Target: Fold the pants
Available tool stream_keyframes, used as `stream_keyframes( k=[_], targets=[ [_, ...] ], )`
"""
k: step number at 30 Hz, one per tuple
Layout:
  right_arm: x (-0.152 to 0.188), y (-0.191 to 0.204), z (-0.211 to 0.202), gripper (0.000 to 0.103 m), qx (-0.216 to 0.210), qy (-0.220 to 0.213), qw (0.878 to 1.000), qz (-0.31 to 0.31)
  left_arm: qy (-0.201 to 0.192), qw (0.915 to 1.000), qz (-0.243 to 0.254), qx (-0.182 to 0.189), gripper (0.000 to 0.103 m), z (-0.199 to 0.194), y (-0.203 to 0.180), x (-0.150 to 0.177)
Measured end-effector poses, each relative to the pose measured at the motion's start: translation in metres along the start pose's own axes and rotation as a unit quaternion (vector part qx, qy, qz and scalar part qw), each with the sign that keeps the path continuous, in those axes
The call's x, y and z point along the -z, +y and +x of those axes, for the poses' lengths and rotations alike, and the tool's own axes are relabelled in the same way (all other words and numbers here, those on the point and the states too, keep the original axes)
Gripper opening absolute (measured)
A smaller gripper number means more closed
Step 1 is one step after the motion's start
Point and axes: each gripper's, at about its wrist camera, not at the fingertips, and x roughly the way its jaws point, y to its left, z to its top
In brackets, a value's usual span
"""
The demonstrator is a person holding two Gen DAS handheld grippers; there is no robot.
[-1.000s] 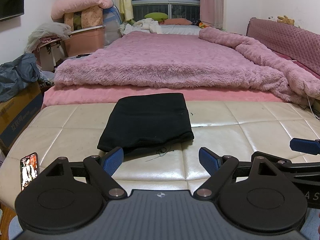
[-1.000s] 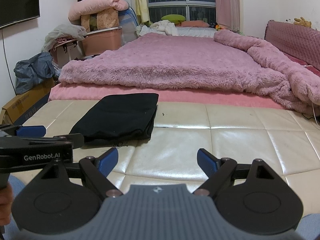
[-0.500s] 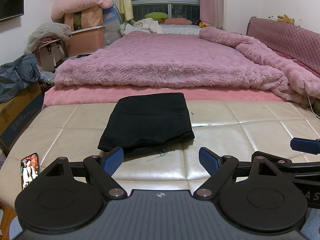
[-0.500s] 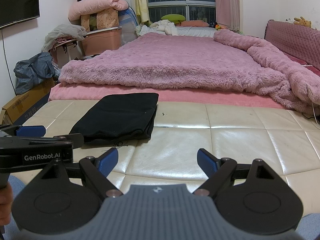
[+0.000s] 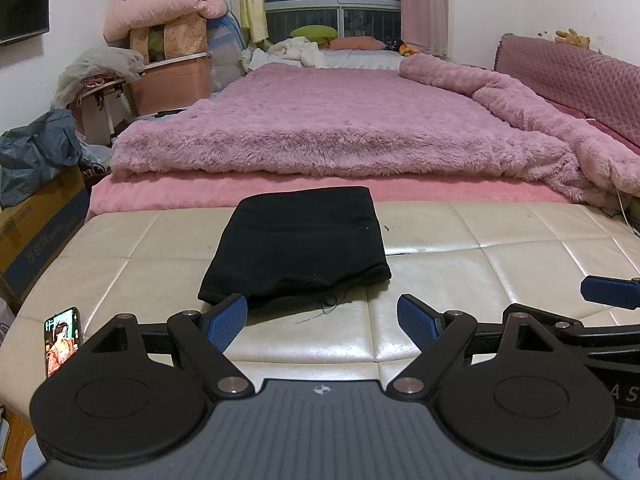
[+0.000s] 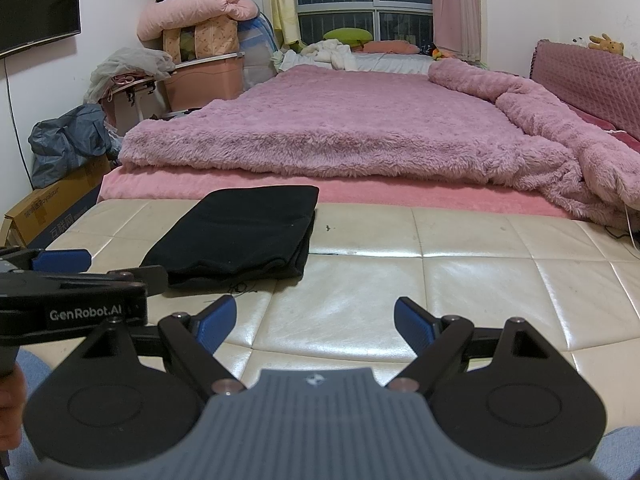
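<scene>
Both sets of jaws stand wide and hold nothing: left gripper [image 5: 322,318] and right gripper [image 6: 314,318] hover low over the near edge of the bench [image 5: 460,264], blue ribbed pads angled outward. Behind it all, the fluffy pink blanket [image 5: 340,136] covers the bed, long-piled and rumpled along its right side. That bench is cream, glossy, quilted into cushioned squares. On its left half lie the pants [image 5: 298,246], black, matte, folded into a flat rectangular stack; the right wrist view shows the layered edges on the stack's right side [image 6: 236,234], which the left view barely gives. Loose dark threads trail off the near hem. Only the left wrist view catches the phone [image 5: 62,338], screen lit, partly cut off by the gripper body; the picture on it is too small to read.
</scene>
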Motion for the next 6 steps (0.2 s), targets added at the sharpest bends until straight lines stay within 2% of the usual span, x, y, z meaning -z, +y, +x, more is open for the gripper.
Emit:
stream_keyframes(
  k=[6],
  targets=[
    [0.0005, 0.0002, 0.0005, 0.082, -0.001, 0.001, 1.0, -0.001, 0.0, 1.0, 0.002, 0.004, 0.099, 0.0006, -0.0004, -0.0021]
  ],
)
